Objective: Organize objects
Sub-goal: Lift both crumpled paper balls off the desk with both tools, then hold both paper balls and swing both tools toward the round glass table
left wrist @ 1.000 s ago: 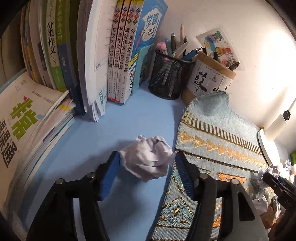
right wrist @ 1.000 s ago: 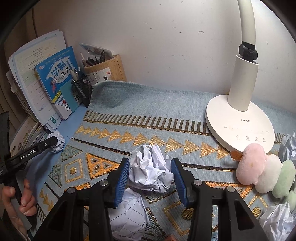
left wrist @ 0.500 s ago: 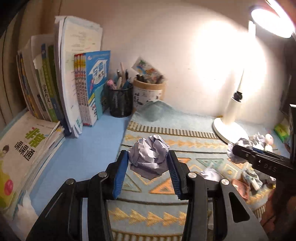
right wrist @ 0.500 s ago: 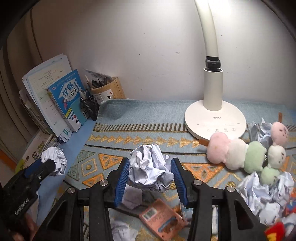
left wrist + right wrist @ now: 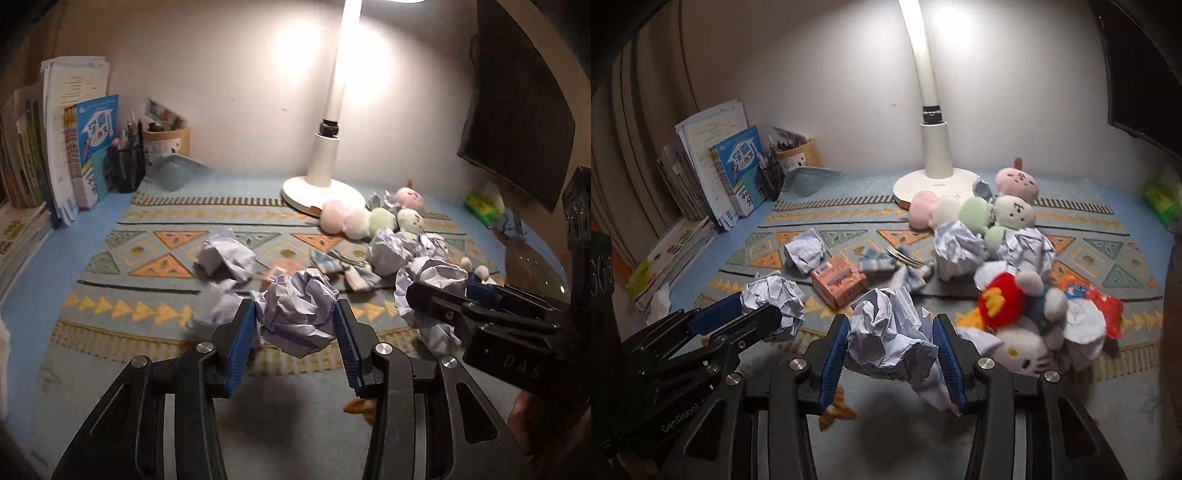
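My left gripper (image 5: 295,321) is shut on a crumpled paper ball (image 5: 297,314) and holds it above the near edge of the patterned mat (image 5: 147,254). My right gripper (image 5: 890,343) is shut on another crumpled paper ball (image 5: 890,339), also lifted over the mat's near edge. The right gripper shows at the right of the left wrist view (image 5: 443,291). The left gripper shows at the lower left of the right wrist view (image 5: 753,314) with its paper ball (image 5: 775,299). More paper balls (image 5: 805,249) lie on the mat.
A white desk lamp (image 5: 934,173) stands at the back. Plush toys (image 5: 975,214) lie by its base, more (image 5: 1027,314) at the right. An orange box (image 5: 838,282) sits mid-mat. Books (image 5: 738,170) and pen holders (image 5: 798,155) stand at the back left. A dark monitor (image 5: 517,110) is at the right.
Both grippers have pulled back and up from the mat with their paper balls held. The left one swung right, away from the books. More of the desk is in view.
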The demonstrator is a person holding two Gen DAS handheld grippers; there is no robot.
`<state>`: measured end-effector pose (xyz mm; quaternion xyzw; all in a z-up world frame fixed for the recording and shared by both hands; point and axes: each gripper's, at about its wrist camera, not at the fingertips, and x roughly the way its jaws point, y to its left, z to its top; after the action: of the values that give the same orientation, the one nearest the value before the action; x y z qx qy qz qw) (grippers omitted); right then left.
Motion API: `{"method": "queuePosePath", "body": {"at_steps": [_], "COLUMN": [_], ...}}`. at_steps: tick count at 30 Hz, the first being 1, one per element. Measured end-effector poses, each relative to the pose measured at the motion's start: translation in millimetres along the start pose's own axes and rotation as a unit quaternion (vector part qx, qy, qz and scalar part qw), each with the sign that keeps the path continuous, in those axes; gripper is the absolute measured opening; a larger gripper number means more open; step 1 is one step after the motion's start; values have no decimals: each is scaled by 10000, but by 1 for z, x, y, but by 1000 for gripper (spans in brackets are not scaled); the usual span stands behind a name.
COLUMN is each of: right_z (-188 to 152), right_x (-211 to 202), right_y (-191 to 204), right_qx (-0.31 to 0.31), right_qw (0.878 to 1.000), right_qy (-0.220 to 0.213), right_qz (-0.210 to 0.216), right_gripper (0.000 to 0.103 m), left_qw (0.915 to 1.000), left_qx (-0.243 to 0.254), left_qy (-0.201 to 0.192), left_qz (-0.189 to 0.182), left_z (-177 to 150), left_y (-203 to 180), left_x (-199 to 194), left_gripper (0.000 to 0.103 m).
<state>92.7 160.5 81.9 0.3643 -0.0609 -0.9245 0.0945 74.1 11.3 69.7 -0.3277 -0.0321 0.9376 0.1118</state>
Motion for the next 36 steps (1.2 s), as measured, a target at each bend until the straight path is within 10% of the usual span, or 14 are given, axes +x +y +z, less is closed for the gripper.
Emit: {"method": "queuePosePath", "body": {"at_steps": [12,25,29,33,36], "right_z": [-14,20,15,12,12], "right_x": [-14,47,40,23,20], "right_y": [-5,-8,-8,-13,-22], "right_qx": [113,60,42,134,328], "right_qw": [9995,9993,9995,9981,9970], "right_qy": [37,-78,-242,-597,-700], "right_qz": [286,-363,-222,-41,54], "right_gripper": [46,46,80,80,91], "left_qw": [9995,9975,9972,9982,9999], "left_qx": [317,464,528,365,32], "left_qy": [88,226,256,248,54], "left_qz": [15,491,457,415,150], "left_z": [-19,6,3,3,2], "left_y": [-51,-27,-28,-20,-5], "left_x": [0,54,52,49,40], "left_gripper": [40,48,51,82,83]}}
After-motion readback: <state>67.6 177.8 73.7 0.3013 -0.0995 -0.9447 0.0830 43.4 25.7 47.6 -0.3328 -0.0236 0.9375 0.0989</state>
